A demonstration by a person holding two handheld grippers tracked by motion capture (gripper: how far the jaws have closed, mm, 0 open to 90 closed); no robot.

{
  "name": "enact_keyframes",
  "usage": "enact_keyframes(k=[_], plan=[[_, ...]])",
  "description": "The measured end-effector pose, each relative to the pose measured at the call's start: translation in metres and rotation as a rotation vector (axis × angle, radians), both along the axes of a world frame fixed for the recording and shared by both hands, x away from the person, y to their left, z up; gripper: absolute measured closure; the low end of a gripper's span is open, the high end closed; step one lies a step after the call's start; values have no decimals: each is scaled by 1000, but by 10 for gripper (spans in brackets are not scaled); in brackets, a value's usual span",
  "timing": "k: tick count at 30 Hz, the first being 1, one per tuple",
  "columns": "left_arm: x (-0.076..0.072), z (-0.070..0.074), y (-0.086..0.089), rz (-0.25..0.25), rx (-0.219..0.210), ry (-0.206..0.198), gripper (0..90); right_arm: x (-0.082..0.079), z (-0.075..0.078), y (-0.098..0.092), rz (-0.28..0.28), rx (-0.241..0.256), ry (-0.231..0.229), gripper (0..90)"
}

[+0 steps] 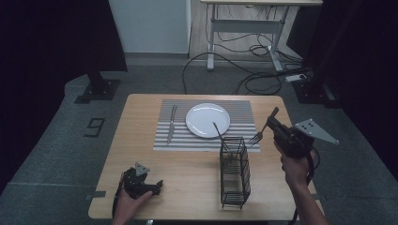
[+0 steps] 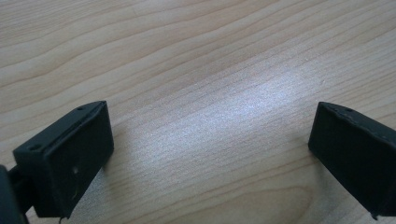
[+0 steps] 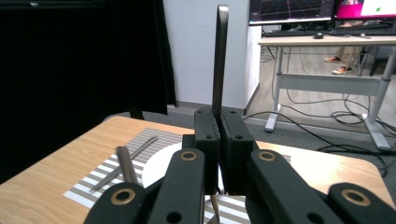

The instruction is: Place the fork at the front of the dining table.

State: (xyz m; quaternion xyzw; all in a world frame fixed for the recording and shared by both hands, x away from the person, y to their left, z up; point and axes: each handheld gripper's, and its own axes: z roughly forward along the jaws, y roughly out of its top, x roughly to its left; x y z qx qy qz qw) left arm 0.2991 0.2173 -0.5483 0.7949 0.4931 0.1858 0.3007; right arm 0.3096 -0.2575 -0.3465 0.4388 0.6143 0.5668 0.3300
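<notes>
Fork (image 1: pixel 257 137) up in our R gripper (image 1: pixel 271 124), jaws clamped on its handle, tines near wire caddy (image 1: pixel 234 171). L gripper (image 2: pixel 205 154) wide apart, w/ nothing between, low over wooden table (image 1: pixel 187 187). Plate (image 1: pixel 208 120), knife (image 1: pixel 171 124) on striped placemat (image 1: pixel 244 112); dim room, desk (image 3: pixel 327 42) behind.

Fork (image 3: pixel 219 56) clamped in right hand-held gripper (image 3: pixel 219 154): tines hidden below the closed jaws in right gripper view. Second utensil (image 1: pixel 218 133) in wire caddy (image 1: pixel 234 171): type too small to tell (handle end alone visible). Left hand-held gripper (image 2: pixel 210 144) cropped at frame bottom. Item on placemat (image 1: pixel 172 124): knife or fork, unresolved.
</notes>
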Motion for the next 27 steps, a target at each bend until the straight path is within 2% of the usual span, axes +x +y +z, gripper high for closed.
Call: enact_keyframes(k=[6,7,18,27], plan=[[0,0,0,0,1,-1,0,9,-10,-5,-20,-11,32,865],[0,0,0,0,1,-1,0,15,-17,-6,-26,-15,52,865],[0,0,0,2,-1,-2,0,37,-52,1,-45,-67,127,865],[0,0,0,1,1,-1,0,52,-62,8,-55,-91,155,864]])
